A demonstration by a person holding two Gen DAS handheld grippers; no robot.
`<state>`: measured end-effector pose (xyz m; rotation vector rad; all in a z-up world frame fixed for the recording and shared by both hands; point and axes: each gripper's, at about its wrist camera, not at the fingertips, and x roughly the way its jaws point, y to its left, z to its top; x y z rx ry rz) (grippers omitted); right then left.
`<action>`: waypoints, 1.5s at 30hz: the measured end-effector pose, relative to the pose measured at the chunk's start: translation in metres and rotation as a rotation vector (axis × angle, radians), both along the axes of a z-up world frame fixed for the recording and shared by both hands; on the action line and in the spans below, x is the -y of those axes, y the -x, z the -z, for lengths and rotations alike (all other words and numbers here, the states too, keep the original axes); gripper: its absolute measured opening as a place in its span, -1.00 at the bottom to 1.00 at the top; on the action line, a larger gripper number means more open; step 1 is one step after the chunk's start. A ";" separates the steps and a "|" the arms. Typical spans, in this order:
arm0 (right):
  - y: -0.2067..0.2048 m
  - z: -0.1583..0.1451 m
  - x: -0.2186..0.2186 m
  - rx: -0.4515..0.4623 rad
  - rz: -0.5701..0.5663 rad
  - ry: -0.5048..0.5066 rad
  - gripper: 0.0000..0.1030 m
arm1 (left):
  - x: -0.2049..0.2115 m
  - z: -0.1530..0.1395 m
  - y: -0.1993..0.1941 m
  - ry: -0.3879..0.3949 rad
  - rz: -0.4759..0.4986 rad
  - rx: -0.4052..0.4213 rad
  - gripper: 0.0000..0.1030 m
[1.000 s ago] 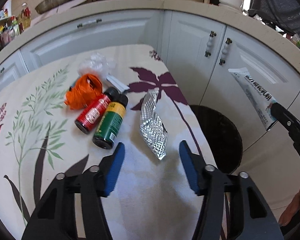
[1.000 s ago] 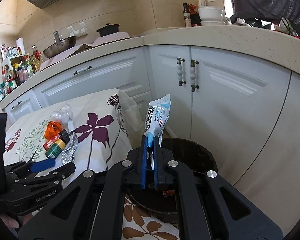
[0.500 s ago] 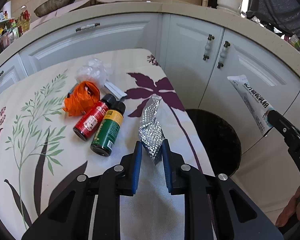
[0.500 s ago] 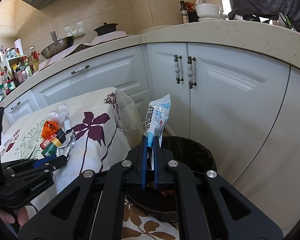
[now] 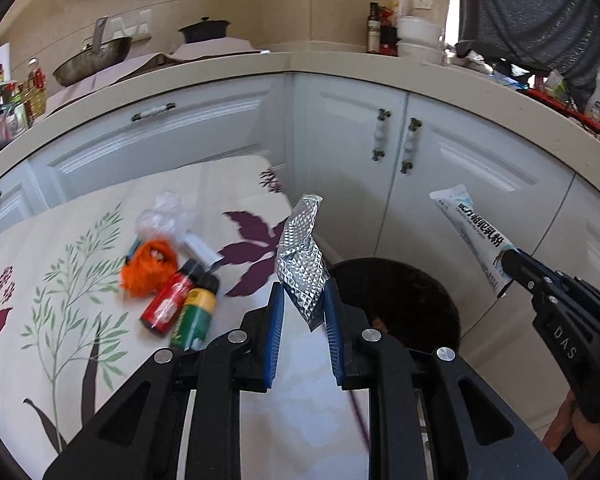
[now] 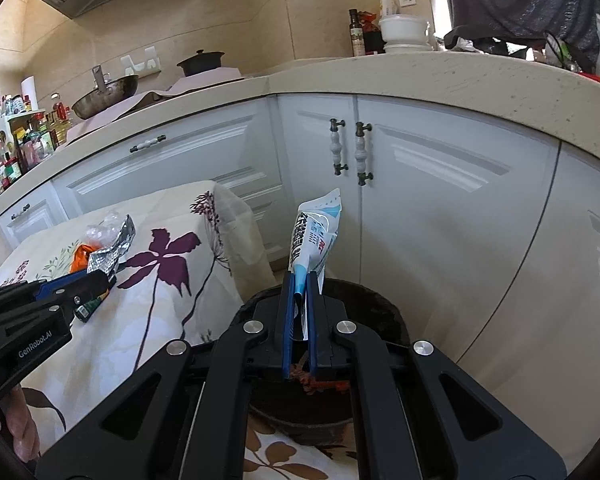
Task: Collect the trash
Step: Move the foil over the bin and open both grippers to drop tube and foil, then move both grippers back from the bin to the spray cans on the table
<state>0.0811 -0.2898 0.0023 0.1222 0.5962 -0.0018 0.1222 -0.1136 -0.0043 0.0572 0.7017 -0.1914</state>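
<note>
Wrapper: silver, embossed diamond pattern
Tube: white and light blue, dark lettering, a red mark
Bin: black
Tablecloth: cream, printed with purple leaves, green sprigs, dark red flowers
Bag: bright orange
Bottles: one red, one green with yellow band, both black-capped
Left hand-held gripper: black, blue pads
Right hand-held gripper: black, blue pads
Cabinets: white
Counter: speckled beige
</note>
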 end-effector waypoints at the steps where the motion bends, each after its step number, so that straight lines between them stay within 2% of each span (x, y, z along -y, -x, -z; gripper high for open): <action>1: 0.001 -0.001 0.002 0.001 0.006 0.004 -0.89 | 0.002 -0.001 0.000 0.001 0.005 0.003 -0.59; 15: 0.000 -0.001 0.021 0.007 0.048 0.014 -0.89 | 0.029 -0.002 -0.011 -0.007 0.052 0.031 -0.59; 34: -0.017 0.018 0.039 -0.022 0.077 0.004 -0.89 | 0.049 0.013 -0.030 -0.021 0.065 0.002 -0.57; 35: -0.018 0.019 0.040 -0.023 0.083 0.009 -0.84 | 0.050 0.015 -0.033 -0.017 0.066 -0.008 -0.53; 37: -0.019 0.022 0.040 -0.025 0.092 0.009 -0.79 | 0.052 0.017 -0.036 -0.020 0.071 -0.023 -0.30; 39: -0.020 0.024 0.042 -0.027 0.102 0.004 -0.52 | 0.053 0.018 -0.036 -0.026 0.069 -0.021 0.05; 40: -0.020 0.024 0.042 -0.027 0.108 0.004 -0.39 | 0.053 0.018 -0.036 -0.027 0.069 -0.018 0.08; 42: -0.021 0.024 0.042 -0.030 0.109 0.002 -0.38 | 0.052 0.016 -0.034 -0.029 0.067 -0.010 0.20; 45: -0.021 0.022 0.039 -0.027 0.103 0.000 -0.37 | 0.048 0.013 -0.032 -0.023 0.063 -0.006 0.24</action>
